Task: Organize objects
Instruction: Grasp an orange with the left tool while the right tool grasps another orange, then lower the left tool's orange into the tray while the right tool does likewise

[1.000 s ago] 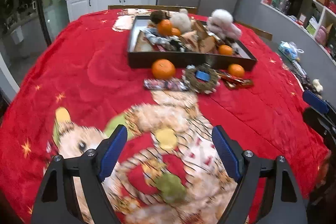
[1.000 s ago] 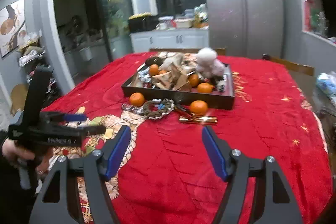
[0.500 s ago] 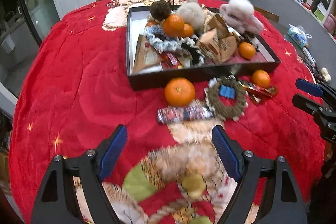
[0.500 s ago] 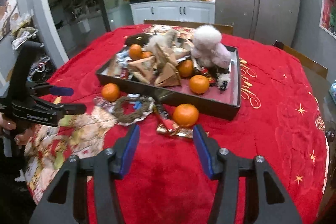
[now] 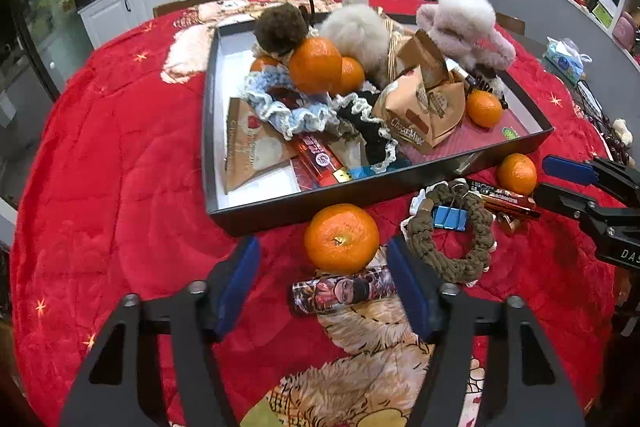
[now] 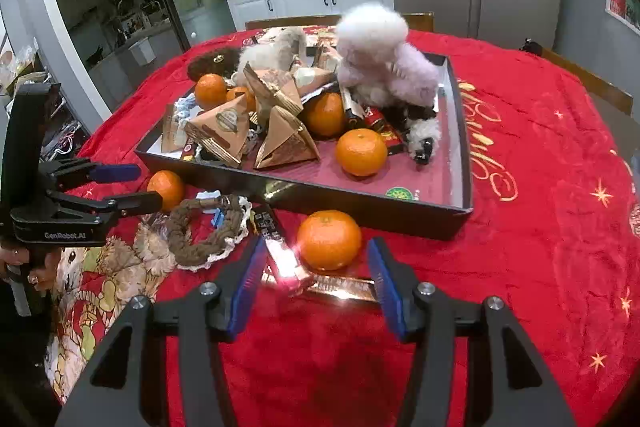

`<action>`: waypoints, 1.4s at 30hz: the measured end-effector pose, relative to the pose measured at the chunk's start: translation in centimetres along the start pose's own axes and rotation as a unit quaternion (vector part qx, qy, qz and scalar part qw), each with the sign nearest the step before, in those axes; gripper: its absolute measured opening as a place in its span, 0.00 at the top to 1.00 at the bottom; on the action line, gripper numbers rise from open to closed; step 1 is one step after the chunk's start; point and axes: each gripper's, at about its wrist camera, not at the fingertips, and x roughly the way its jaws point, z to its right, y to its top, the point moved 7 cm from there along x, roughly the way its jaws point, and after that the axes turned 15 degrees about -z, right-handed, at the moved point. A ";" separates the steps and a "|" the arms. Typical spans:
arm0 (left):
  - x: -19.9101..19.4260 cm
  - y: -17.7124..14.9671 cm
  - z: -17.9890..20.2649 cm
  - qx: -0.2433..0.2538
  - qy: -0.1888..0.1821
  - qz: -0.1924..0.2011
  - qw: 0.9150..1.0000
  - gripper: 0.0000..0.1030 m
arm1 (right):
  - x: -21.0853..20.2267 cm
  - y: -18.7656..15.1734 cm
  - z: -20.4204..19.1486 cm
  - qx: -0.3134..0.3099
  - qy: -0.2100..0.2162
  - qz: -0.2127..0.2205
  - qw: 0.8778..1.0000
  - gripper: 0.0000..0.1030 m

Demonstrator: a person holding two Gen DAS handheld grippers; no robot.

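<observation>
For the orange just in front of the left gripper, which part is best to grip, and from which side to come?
Grip the orange across its widest middle, coming from the near side, where the open left gripper already faces it. It is round, stem up, so opposite flanks suit the pads. The tray wall blocks the far side, and a snack bar touches its near edge.

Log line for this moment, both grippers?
left gripper: open, at orange | right gripper: open, at orange | tray: full

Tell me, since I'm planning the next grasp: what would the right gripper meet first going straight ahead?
Probably the orange lying between the open right gripper fingers, just before the tray; depth is uncertain.
</observation>
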 end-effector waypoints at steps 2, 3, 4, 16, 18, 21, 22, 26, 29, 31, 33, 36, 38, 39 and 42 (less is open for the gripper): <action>0.5 0.0 0.1 0.001 -0.008 -0.003 1.000 0.43 | 0.4 0.1 0.1 0.004 0.002 -0.003 1.000 0.50; 0.7 0.2 0.1 0.001 -0.010 -0.004 1.000 0.43 | 0.6 0.3 0.3 0.005 0.005 -0.005 1.000 0.50; 0.8 0.2 0.2 0.002 -0.013 -0.004 1.000 0.44 | 0.8 0.3 0.4 0.007 0.007 -0.007 1.000 0.52; 1.5 0.5 0.9 0.010 -0.045 -0.009 0.999 0.62 | 1.7 0.6 1.3 0.022 0.022 -0.013 0.999 0.63; 1.4 0.5 0.8 0.007 -0.053 -0.009 0.999 0.63 | 1.8 0.7 1.3 0.023 0.024 -0.012 0.999 0.64; 1.1 0.4 0.8 0.006 -0.058 -0.006 0.998 0.63 | 1.6 0.6 1.2 0.022 0.025 -0.007 0.999 0.64; 0.8 0.3 0.9 0.008 -0.059 -0.004 0.998 0.63 | 1.5 0.6 1.1 0.021 0.026 -0.006 0.999 0.65; -0.4 0.1 1.2 0.015 -0.061 0.006 0.998 0.63 | 0.3 0.6 0.4 0.011 0.032 0.006 0.999 0.65; -1.8 0.3 1.3 0.019 -0.062 0.019 0.998 0.63 | -1.2 0.8 -0.5 -0.004 0.027 0.021 0.999 0.65; -2.8 0.8 1.3 0.019 -0.061 0.030 0.997 0.63 | -2.2 1.1 -1.0 -0.015 0.024 0.031 0.999 0.65; -3.6 1.2 1.0 0.017 -0.060 0.041 0.997 0.63 | -3.0 1.8 -1.2 -0.021 0.021 0.041 0.999 0.65; -4.4 2.3 0.1 0.007 -0.055 0.055 0.997 0.63 | -3.4 3.0 -1.3 -0.026 0.015 0.055 0.998 0.65; -4.6 3.1 -0.4 0.000 -0.050 0.061 0.997 0.63 | -3.2 3.7 -1.3 -0.028 0.014 0.060 0.998 0.65; -4.6 3.5 -0.9 -0.005 -0.048 0.064 0.997 0.63 | -3.0 4.2 -1.2 -0.029 0.014 0.062 0.998 0.65; -4.2 4.6 -1.8 -0.015 -0.042 0.067 0.997 0.63 | -2.1 5.3 -1.1 -0.032 0.011 0.059 0.998 0.65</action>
